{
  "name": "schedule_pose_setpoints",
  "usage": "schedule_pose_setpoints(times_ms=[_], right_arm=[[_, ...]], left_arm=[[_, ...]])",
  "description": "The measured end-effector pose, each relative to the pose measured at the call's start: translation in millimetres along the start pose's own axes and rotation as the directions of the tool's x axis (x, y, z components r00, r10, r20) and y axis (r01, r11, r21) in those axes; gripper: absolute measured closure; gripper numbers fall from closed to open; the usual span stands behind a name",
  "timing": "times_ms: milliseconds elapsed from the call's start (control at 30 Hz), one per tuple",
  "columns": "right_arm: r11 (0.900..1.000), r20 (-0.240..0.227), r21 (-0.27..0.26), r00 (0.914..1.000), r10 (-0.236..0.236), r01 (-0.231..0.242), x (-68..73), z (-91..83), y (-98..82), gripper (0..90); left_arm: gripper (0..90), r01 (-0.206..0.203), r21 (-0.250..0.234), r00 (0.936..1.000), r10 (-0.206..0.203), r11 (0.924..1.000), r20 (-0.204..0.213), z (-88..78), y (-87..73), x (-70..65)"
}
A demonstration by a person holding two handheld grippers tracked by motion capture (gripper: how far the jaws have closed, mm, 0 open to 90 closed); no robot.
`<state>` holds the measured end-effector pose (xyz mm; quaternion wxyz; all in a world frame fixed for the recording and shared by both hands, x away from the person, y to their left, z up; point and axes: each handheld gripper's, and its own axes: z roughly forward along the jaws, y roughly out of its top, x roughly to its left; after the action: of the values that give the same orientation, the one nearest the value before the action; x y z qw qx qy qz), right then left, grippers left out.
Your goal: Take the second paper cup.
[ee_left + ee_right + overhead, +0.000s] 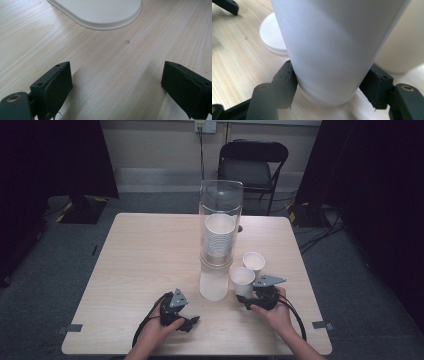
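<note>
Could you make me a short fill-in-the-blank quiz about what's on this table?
1. The right gripper is closed on a white paper ____.
2. The left gripper has its jaws ____ with nothing between them.
3. The stack of cups sits inside a tall clear ____.
4. Behind the table stands a black folding ____.

Missing words: cup; open; tube; chair

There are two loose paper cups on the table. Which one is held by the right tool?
The nearer cup, beside the clear tube: the right tool is shut on its base. The other cup stands free behind it.
</note>
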<state>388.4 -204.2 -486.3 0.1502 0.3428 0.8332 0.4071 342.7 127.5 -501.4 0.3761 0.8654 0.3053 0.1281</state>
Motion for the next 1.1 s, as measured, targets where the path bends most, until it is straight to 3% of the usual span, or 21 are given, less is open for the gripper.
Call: schedule_pose_setpoints(times_ms=[167,567,1100], right_arm=[[1.0,0.029,0.012,0.9996,-0.008,0.008,-6.3,-2.5,-4.6,34.3],[0.999,0.026,0.053,0.9996,-0.009,0.008,-8.8,7.6,-7.9,33.6],[0.999,0.033,0.045,0.9993,-0.016,0.015,-10.1,9.9,-7.7,33.1]], left_arm=[[9.2,-0.004,0.001,1.0,0.004,1.0,-0.001,-0.1,0.1,0.2],[9.2,-0.003,0.0,1.0,0.003,1.0,-0.001,-0.1,0.1,0.1],[9.2,-0.004,0.001,1.0,0.004,1.0,-0.002,-0.1,0.1,0.2]])
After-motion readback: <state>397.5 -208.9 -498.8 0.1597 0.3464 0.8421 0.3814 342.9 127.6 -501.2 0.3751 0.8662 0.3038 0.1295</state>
